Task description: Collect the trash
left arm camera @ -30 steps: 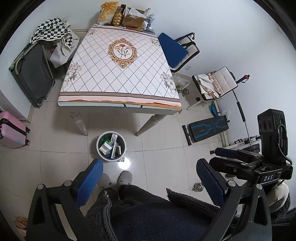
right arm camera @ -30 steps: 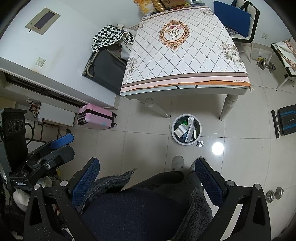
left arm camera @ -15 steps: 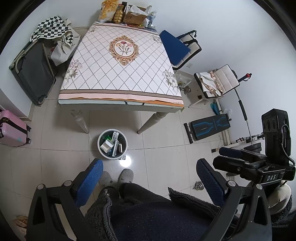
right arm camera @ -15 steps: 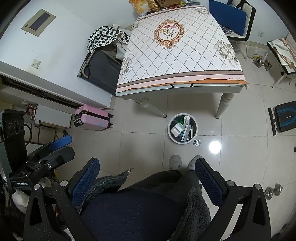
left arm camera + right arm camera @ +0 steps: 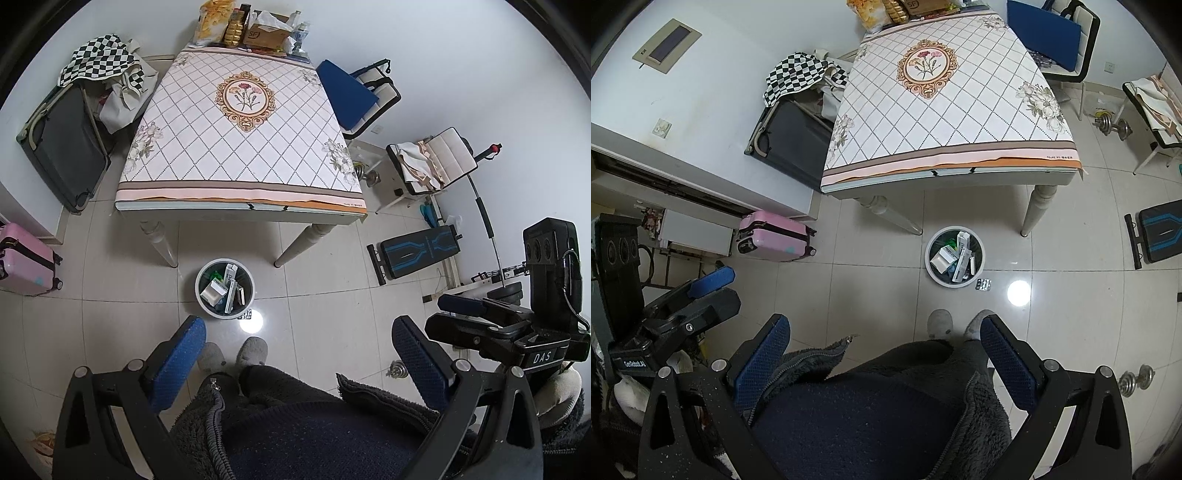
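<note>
**Both grippers held high and empty above a filled bin**

The left gripper [image 5: 295, 354] is held up near the person's chest, looking down on the room; its blue-padded fingers [image 5: 177, 362] stand wide apart with nothing between them. The right gripper [image 5: 882, 354] is held the same way, jaws wide and empty. Each shows in the other's view: the right gripper at the right edge of the left wrist view, the left gripper at the left edge of the right wrist view.

On the tiled floor [image 5: 871, 280], just near of the table [image 5: 240, 147] and between its two near legs, stands a round white trash bin [image 5: 225, 288] with a dark liner. Inside it lie several small cartons [image 5: 945, 256], white and green, some leaning upright. A blister pack [image 5: 983, 284] lies on the floor just beside the bin, at its near right rim, next to a bright light reflection on the tile.

The person's grey slippers [image 5: 236, 350] stand just near of the bin. The table carries a patterned cloth with a flower medallion; snack bags and a cardboard box [image 5: 266, 33] are crowded at its far edge, while the rest of the cloth is bare. A pink suitcase [image 5: 774, 236] lies on the floor to the left, and a blue-cushioned chair [image 5: 351, 92] stands at the table's right side.
</note>
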Available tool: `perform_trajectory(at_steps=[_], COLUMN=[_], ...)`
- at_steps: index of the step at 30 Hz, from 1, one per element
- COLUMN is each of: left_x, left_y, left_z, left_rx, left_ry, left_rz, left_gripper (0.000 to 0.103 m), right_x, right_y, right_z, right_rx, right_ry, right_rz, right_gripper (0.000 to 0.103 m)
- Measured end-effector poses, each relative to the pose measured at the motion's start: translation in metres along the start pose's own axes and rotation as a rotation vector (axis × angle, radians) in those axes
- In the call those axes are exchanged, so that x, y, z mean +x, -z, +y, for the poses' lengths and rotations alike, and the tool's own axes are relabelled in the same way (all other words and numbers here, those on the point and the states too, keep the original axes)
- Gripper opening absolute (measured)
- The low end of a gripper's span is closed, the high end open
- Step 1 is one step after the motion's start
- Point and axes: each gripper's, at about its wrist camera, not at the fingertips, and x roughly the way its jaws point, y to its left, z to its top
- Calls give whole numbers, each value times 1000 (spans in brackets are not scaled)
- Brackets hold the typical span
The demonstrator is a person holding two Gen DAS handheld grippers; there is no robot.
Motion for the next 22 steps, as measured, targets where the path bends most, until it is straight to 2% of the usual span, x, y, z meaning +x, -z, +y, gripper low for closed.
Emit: perform_trajectory(at_steps=[22], left_x=[-7], left_y=[2], left_z=[6], left_rx=[9], left_ry=[-7], left_rz=[-10], left_gripper=[103], right_x=[1], right_y=[-1], right_z=[-2], right_rx=[-17], right_ry=[-1], right_rz=[10], right_gripper=[103])
